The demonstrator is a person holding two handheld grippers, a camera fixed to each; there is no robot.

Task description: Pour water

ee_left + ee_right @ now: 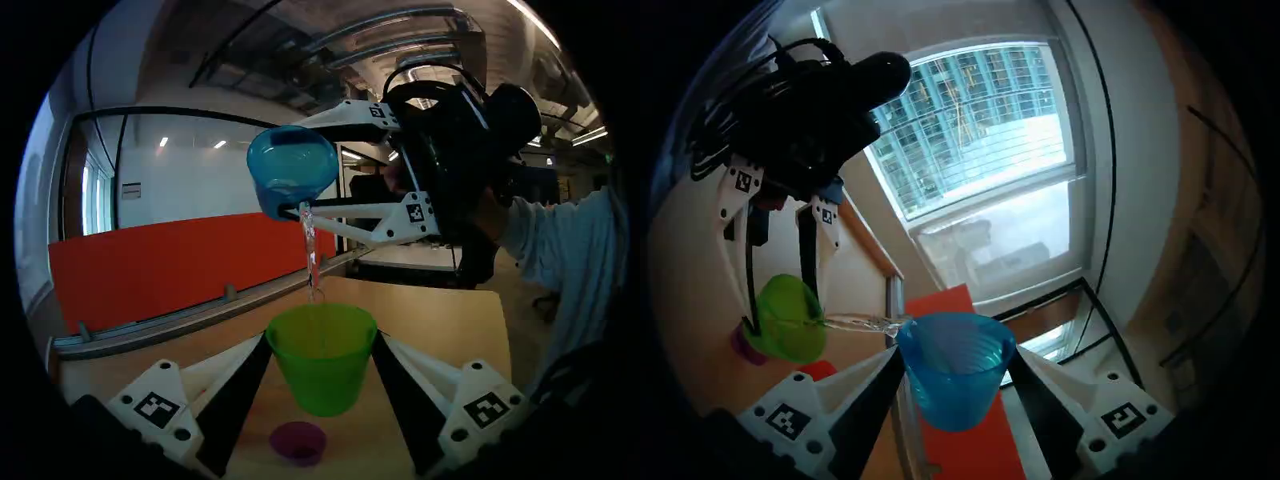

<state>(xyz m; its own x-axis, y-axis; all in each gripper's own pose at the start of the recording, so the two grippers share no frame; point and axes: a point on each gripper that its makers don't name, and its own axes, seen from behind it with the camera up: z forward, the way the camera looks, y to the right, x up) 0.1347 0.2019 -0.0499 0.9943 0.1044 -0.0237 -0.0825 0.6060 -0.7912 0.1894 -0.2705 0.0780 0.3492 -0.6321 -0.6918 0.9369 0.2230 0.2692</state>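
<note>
Holds translucent blue plastic cup [956, 384] clamped in right gripper [957, 352], tipped above far rim of translucent green plastic cup [322, 372] clamped in left gripper [320, 340]; sends thin water stream [309, 256] straight down inside.

A tilted blue cup [956, 384] is clamped between the fingers of the right gripper [958, 356]; a thin stream of water [860, 322] is seen running from its rim into a green cup [788, 320] held in the left gripper [784, 308], before a window [992, 120]
</note>
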